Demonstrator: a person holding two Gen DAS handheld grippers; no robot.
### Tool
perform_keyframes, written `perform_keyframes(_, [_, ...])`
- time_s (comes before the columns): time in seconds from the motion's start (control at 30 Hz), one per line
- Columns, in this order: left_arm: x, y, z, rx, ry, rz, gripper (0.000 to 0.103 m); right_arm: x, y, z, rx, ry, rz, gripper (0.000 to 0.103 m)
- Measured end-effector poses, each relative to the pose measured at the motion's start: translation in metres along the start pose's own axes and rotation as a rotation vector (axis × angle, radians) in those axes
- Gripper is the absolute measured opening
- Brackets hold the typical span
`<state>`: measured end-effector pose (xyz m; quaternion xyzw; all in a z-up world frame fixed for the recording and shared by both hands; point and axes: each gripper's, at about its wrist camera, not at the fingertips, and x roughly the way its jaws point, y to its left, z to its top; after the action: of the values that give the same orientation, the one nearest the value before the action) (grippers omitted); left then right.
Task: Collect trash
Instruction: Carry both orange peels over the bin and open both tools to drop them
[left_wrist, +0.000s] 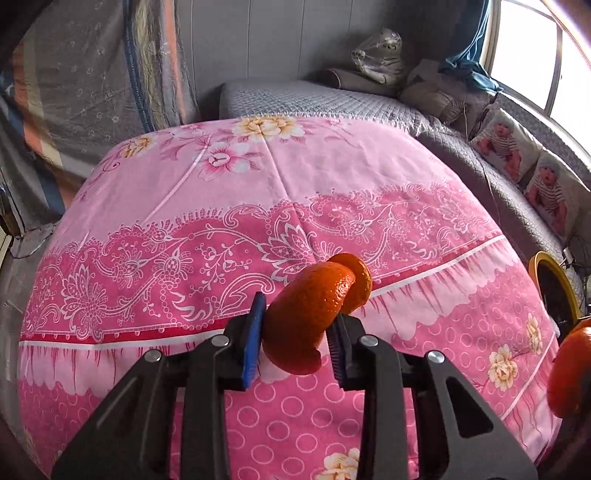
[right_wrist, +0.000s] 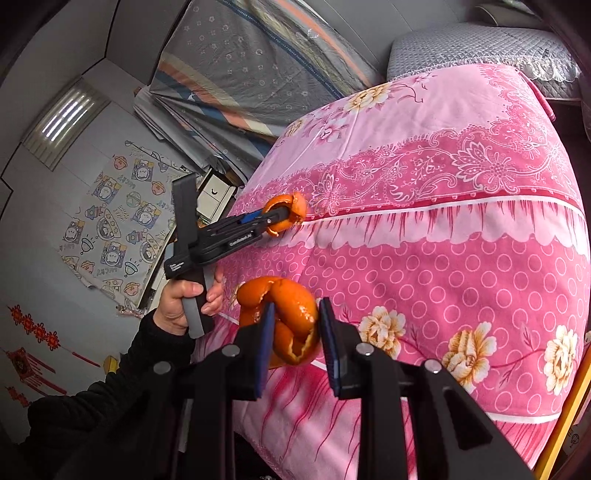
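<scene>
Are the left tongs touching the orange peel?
Touching. The left wrist view shows the left tongs pinching the orange peel between both blue pads.

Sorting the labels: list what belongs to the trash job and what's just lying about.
Job: left gripper shut on peel; right gripper shut on second peel; yellow-rimmed bin.

Lying about: pink quilt, grey bedspread, baby-print cushions, plastic bag.

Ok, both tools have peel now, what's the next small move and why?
Probably carry the left tool rightward toward the yellow-rimmed bin at the bed's edge. Its orange peel is clamped and lifted off the pink bedspread, and the right tool also grips a peel, so nothing seems left to pick up here.
</scene>
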<state>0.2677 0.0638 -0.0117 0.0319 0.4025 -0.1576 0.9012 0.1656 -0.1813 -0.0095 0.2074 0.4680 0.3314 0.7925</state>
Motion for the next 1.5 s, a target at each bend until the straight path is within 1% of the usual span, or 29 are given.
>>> perform_keyframes(0.1, [-0.044, -0.009, -0.003, -0.042, -0.091, 0.011, 0.029, -0.001, 0.003, 0.001, 0.001, -0.007, 0.008, 0.023])
perform_keyframes(0.17, [-0.07, -0.02, -0.008, -0.052, -0.141, 0.069, 0.029, -0.002, 0.004, 0.001, 0.004, -0.009, 0.01, 0.023])
perform_keyframes(0.23, [-0.092, -0.032, -0.013, -0.057, -0.181, 0.087, 0.029, -0.003, 0.006, 0.001, 0.007, -0.012, 0.008, 0.023])
perform_keyframes(0.33, [-0.116, -0.047, -0.021, -0.061, -0.229, 0.087, 0.029, -0.006, 0.009, 0.0, 0.006, -0.023, 0.009, 0.023])
perform_keyframes(0.43, [-0.133, -0.061, -0.025, -0.06, -0.261, 0.085, 0.029, -0.011, 0.011, -0.001, 0.007, -0.039, -0.002, 0.023])
perform_keyframes(0.53, [-0.143, -0.078, -0.027, -0.05, -0.288, 0.05, 0.029, -0.021, 0.011, -0.004, 0.01, -0.057, -0.026, 0.023])
perform_keyframes(0.7, [-0.148, -0.105, -0.023, -0.006, -0.304, -0.003, 0.029, -0.039, 0.007, -0.006, 0.015, -0.102, -0.053, 0.023])
perform_keyframes(0.87, [-0.149, -0.137, -0.019, 0.049, -0.314, -0.053, 0.029, -0.066, -0.008, -0.01, 0.042, -0.158, -0.072, 0.023])
perform_keyframes(1.07, [-0.144, -0.18, -0.013, 0.114, -0.319, -0.113, 0.03, -0.11, -0.035, -0.02, 0.087, -0.253, -0.146, 0.023])
perform_keyframes(1.17, [-0.139, -0.201, -0.009, 0.151, -0.316, -0.145, 0.03, -0.134, -0.052, -0.029, 0.11, -0.309, -0.214, 0.023])
perform_keyframes(1.27, [-0.132, -0.225, -0.006, 0.184, -0.309, -0.178, 0.03, -0.16, -0.07, -0.041, 0.152, -0.36, -0.252, 0.023])
perform_keyframes(1.5, [-0.117, -0.287, -0.003, 0.271, -0.305, -0.279, 0.03, -0.213, -0.108, -0.078, 0.245, -0.479, -0.42, 0.023])
